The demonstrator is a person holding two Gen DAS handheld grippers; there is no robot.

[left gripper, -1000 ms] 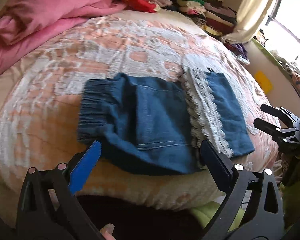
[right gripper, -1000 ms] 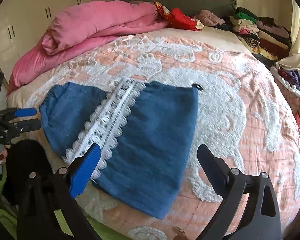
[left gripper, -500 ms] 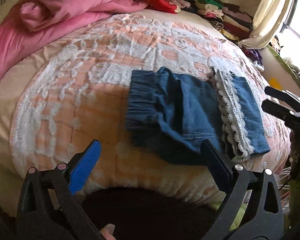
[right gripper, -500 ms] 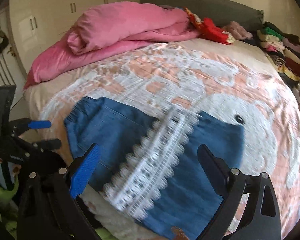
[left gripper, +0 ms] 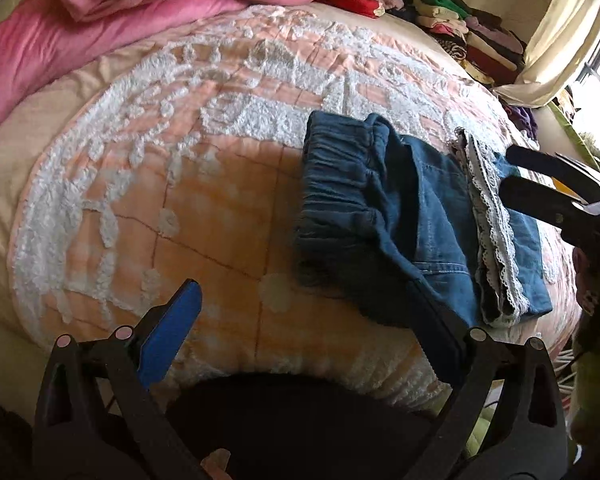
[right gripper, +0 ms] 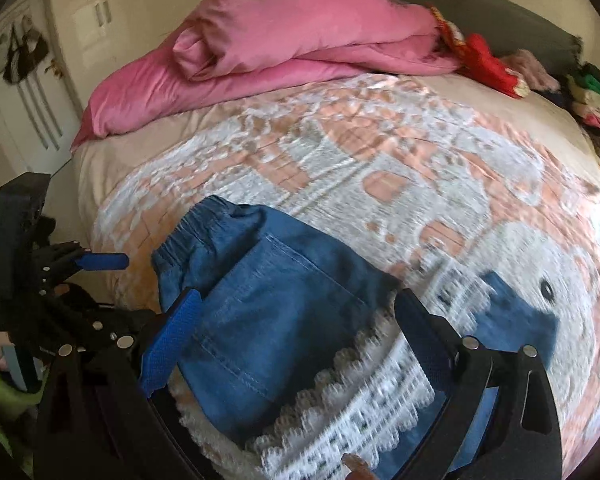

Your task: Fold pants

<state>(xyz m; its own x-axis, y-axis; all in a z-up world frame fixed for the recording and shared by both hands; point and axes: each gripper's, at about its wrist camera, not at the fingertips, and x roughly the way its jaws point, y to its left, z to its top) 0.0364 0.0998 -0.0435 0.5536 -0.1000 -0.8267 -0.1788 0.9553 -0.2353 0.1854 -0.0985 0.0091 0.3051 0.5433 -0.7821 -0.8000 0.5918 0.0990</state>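
Blue denim pants (left gripper: 384, 216) with white lace trim (left gripper: 490, 216) lie folded near the bed's front edge, elastic waistband to the left. My left gripper (left gripper: 312, 320) stands open above the orange bedspread, left of the pants, its right finger over their lower corner, holding nothing. In the right wrist view the same pants (right gripper: 284, 320) fill the lower middle, lace trim (right gripper: 364, 408) at the bottom. My right gripper (right gripper: 296, 328) hangs open just over them with nothing between its fingers. The right gripper's fingers (left gripper: 548, 184) show at the right edge of the left wrist view; the left gripper (right gripper: 88, 268) shows at the left of the right wrist view.
A peach and white bedspread (left gripper: 204, 128) covers the bed. A pink duvet (right gripper: 300, 36) is bunched at the back left. Piles of folded clothes (left gripper: 464, 28) stand at the back right by a curtain. White wardrobe doors (right gripper: 32, 92) line the left wall.
Both grippers have swung left, so the pants sit further right in the left wrist view and lower and closer in the right wrist view. Both stayed open; the pants lie unmoved.
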